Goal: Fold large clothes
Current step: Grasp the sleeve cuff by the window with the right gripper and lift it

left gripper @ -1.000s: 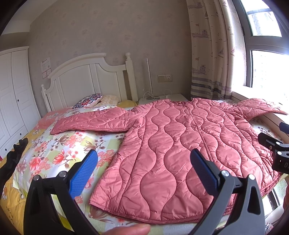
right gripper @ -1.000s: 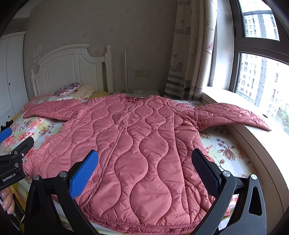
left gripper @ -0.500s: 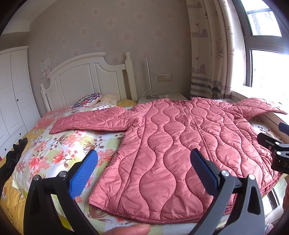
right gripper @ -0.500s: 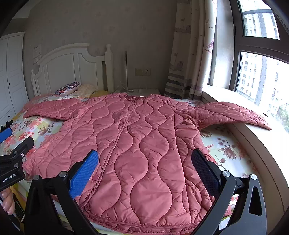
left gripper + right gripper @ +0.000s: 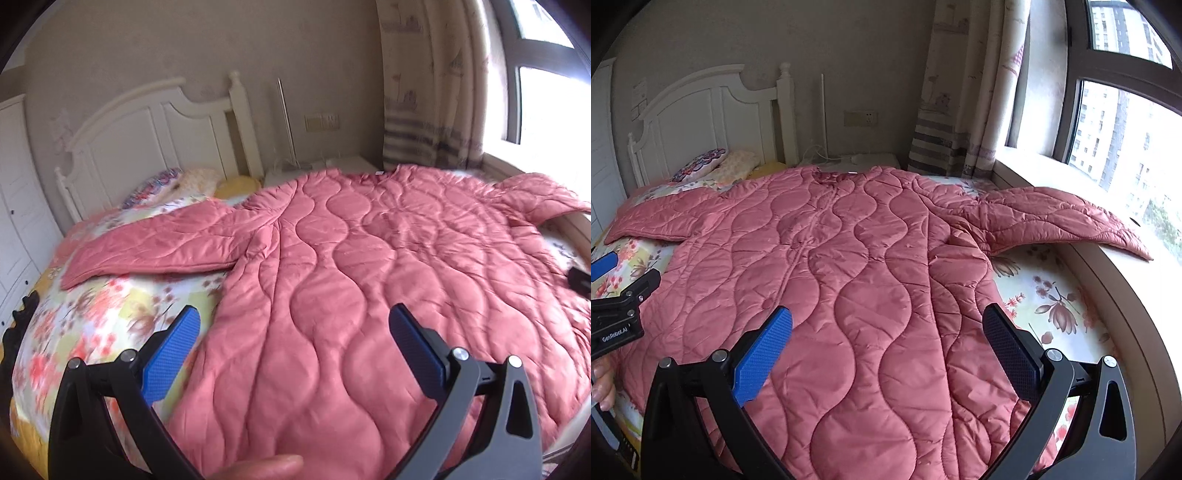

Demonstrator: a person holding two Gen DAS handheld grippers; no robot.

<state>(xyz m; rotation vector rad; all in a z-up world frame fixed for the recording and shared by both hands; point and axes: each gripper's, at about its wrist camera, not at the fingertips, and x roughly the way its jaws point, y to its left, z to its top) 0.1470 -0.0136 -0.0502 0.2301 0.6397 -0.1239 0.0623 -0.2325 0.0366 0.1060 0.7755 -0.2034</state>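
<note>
**Two black handheld tongs with blue pads**

Each rig is a chunky black plastic frame that forks into two arms. The left tongs (image 5: 293,332) carry a bright blue textured pad on one finger and a darker navy one on the other, with round silver screw heads sitting on the knuckles of each arm. The right tongs (image 5: 886,330) look like the same build: same blue pads with a fine grid pattern, same silver screws, plus a triangular cutout in the outer arm. From the right wrist view, the other unit's body shows white "GenRobot.AI" lettering on black.
</note>
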